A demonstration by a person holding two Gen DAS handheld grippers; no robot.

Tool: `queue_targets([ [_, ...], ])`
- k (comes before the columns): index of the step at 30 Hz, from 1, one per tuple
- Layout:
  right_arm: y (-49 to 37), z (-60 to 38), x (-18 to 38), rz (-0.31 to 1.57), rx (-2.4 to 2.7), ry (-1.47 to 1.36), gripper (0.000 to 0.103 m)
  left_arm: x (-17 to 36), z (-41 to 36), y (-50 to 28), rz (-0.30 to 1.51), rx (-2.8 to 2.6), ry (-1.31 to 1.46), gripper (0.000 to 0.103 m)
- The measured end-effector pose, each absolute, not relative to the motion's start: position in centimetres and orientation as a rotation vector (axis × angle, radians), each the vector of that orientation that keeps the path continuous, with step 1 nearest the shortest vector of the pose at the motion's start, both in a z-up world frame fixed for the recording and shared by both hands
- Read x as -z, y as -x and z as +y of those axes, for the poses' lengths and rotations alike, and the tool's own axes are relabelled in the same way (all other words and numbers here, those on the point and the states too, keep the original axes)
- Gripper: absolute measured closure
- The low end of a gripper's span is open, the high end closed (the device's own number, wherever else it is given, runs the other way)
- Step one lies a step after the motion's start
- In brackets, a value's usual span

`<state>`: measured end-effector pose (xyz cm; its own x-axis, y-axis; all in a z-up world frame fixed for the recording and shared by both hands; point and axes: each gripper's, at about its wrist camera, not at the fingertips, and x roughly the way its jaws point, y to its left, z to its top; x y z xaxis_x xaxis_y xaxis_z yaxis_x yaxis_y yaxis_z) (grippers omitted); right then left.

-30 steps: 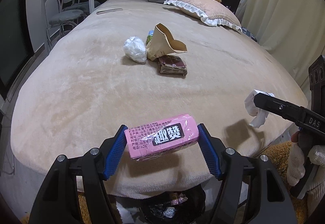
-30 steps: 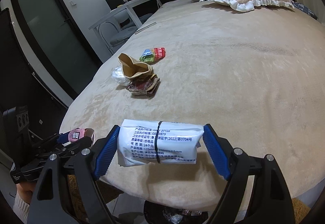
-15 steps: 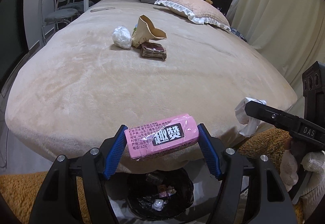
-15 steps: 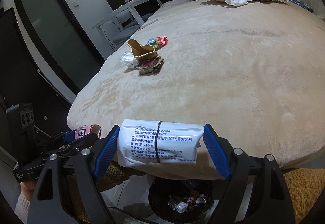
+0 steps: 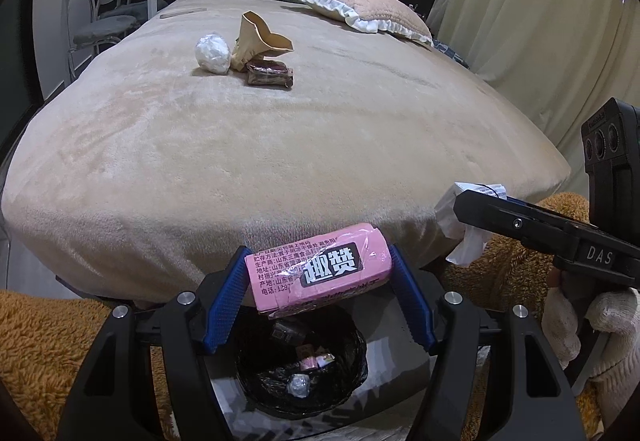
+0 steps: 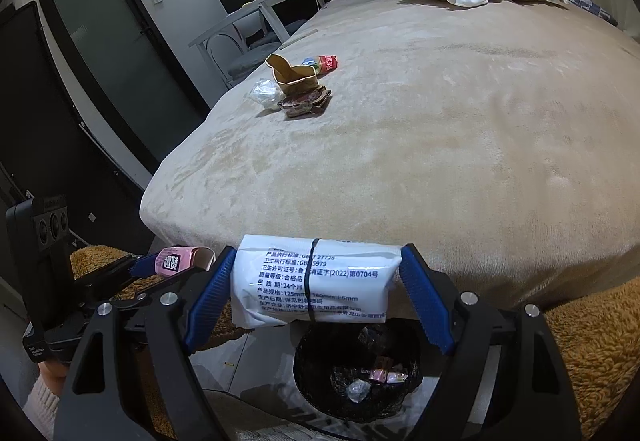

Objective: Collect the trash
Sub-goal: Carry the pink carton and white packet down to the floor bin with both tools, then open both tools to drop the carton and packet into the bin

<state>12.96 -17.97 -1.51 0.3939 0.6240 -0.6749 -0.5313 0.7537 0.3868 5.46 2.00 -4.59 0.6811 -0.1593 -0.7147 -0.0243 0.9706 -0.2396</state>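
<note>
Both claws now over black bin (image 5: pixel 300 365): left claw (image 5: pixel 318 295) pinches pink packet (image 5: pixel 320 275), right claw (image 6: pixel 316 293) pinches white packet (image 6: pixel 314 283).

Dim indoor light from above, cool cast. Soft shadows beside the trash on the bed (image 5: pixel 320 145). Strong fisheye bending, black vignette corners. Both views sharp, slight glare on the pink wrapper (image 5: pixel 320 273).

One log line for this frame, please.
left gripper: shut on pink snack packet | right gripper: shut on white tissue pack | both above black-lined bin | trash left on bed
</note>
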Motion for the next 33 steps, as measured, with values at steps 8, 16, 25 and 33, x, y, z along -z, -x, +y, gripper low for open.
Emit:
queue_targets([
  [8, -12.9, -18.7, 2.6, 0.975, -0.758, -0.162, 0.022, 6.3, 1.5, -5.5, 0.898, 0.118, 0.302, 0.035],
  [16, -13.0, -18.3, 4.5, 1.091, -0.749, -0.185, 0.022, 8.6, 1.1, -6.2, 1.009, 0.147, 0.346, 0.035],
  [25, -13.7, -17.7, 7.2, 1.228, -0.726, -0.195, 0.022, 10.8, 1.0, -6.8, 1.108, 0.127, 0.348, 0.035],
  [33, -14.1, -16.8, 9.4, 1.348, -0.693, -0.197, 0.022, 12.2, 0.7, -7.3, 1.177, 0.121, 0.339, 0.035],
])
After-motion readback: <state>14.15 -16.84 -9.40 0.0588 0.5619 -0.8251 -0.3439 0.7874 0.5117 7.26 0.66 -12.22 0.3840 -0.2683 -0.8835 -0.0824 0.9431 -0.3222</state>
